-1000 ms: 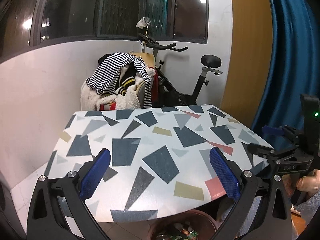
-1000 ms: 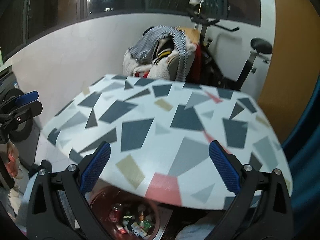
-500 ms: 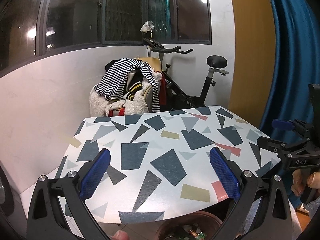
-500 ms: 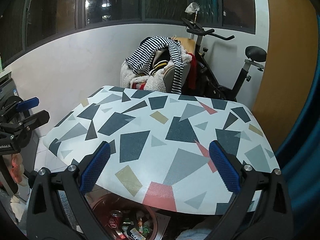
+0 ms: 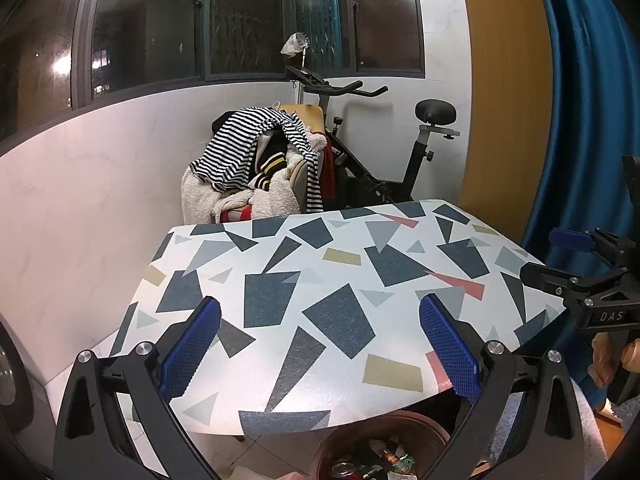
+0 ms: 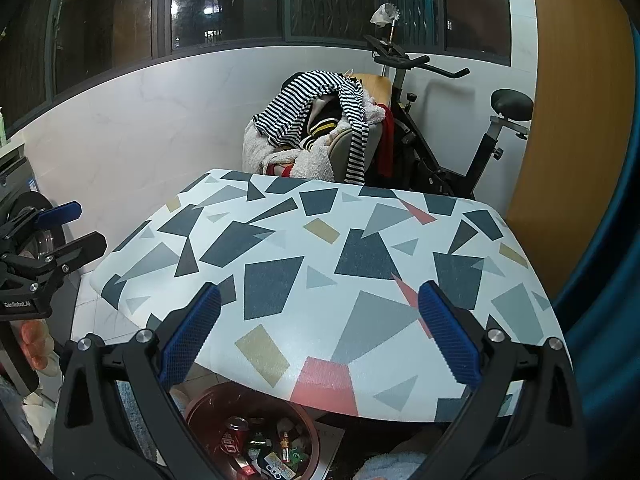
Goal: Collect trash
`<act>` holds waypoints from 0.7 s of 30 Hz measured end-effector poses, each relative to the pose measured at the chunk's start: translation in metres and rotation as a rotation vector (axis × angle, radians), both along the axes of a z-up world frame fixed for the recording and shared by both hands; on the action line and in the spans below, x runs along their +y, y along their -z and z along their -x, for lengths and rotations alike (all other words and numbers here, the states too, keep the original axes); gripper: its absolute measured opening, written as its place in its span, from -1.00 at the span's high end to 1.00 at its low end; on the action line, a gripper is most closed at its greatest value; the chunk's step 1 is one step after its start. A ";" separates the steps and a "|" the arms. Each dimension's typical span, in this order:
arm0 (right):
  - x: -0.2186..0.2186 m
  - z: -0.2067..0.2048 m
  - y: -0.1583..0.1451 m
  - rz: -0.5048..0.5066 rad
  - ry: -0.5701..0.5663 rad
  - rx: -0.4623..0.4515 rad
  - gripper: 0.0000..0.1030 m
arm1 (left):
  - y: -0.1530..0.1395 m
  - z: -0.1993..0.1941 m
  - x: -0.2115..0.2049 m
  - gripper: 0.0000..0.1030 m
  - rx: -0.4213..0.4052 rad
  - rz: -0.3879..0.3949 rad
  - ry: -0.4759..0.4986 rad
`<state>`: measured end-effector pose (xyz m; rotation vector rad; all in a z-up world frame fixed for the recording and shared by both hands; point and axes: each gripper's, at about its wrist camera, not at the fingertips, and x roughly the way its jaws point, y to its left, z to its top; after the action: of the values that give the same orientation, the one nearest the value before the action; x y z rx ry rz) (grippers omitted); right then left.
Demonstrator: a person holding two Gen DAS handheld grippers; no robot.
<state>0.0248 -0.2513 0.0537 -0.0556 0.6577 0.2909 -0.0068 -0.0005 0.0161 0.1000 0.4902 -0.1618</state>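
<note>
Trash sits already gathered in the reddish-brown bin [image 6: 256, 436] on the floor under the near edge of the bench [image 6: 320, 264]: a red drink can [image 6: 232, 436] and a jumble of small wrappers show in the right wrist view, and the bin's rim and a little of its contents show at the bottom of the left wrist view. The patterned bench top carries nothing that I can see in either view.

Both tools hang above the near edge of the bench, well apart from each other. The left tool [image 5: 320, 344] has its blue pads spread wide with nothing between them; the right tool [image 6: 320, 332] is likewise spread and empty.

Judging from this, the collecting step looks finished or nearly so. Any next move would call for a look around the floor by the bin for stray pieces; none is clearly visible, though a pale sheet [image 6: 330, 446] lies beside the bin.
</note>
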 end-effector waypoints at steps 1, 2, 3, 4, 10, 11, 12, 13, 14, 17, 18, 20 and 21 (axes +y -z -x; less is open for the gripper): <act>0.000 0.000 0.000 0.000 0.000 0.000 -0.89 | 0.000 0.000 0.000 -0.88 0.000 0.001 -0.001; 0.000 0.001 -0.002 0.000 0.001 0.000 -0.89 | 0.000 0.000 0.000 -0.88 -0.001 0.001 -0.003; 0.000 0.000 0.000 -0.001 0.000 0.000 -0.89 | 0.000 0.000 0.000 -0.88 -0.002 0.000 -0.003; -0.001 0.000 0.000 -0.002 -0.001 0.000 -0.89 | -0.001 0.001 -0.001 -0.88 -0.002 -0.001 -0.002; 0.000 0.002 0.001 -0.001 -0.001 -0.002 -0.89 | -0.003 0.002 -0.002 -0.88 -0.005 0.001 -0.004; 0.000 0.002 0.002 -0.001 -0.001 -0.002 -0.89 | -0.003 0.002 -0.002 -0.88 -0.006 0.002 -0.004; 0.000 0.002 0.002 -0.002 -0.001 -0.002 -0.89 | -0.003 0.002 -0.002 -0.88 -0.005 0.002 -0.003; 0.000 0.002 0.001 -0.003 -0.001 -0.002 -0.88 | -0.003 0.002 -0.002 -0.88 -0.005 0.002 -0.003; 0.000 0.002 0.002 -0.002 0.000 -0.002 -0.89 | -0.003 0.002 -0.002 -0.88 -0.006 0.001 -0.003; 0.001 0.003 0.000 -0.002 0.000 0.000 -0.89 | -0.004 0.003 -0.003 -0.88 -0.007 -0.002 -0.001; 0.001 0.004 0.001 -0.002 0.001 0.000 -0.89 | -0.004 0.003 -0.003 -0.88 -0.007 -0.003 -0.002; 0.001 0.004 0.001 -0.003 0.000 0.000 -0.89 | -0.004 0.003 -0.003 -0.88 -0.006 -0.001 -0.002; 0.001 0.004 0.001 -0.003 0.000 0.000 -0.89 | -0.004 0.003 -0.003 -0.88 -0.007 -0.001 -0.002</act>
<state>0.0210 -0.2502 0.0528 -0.0532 0.6573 0.2921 -0.0098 -0.0031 0.0202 0.1006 0.4838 -0.1591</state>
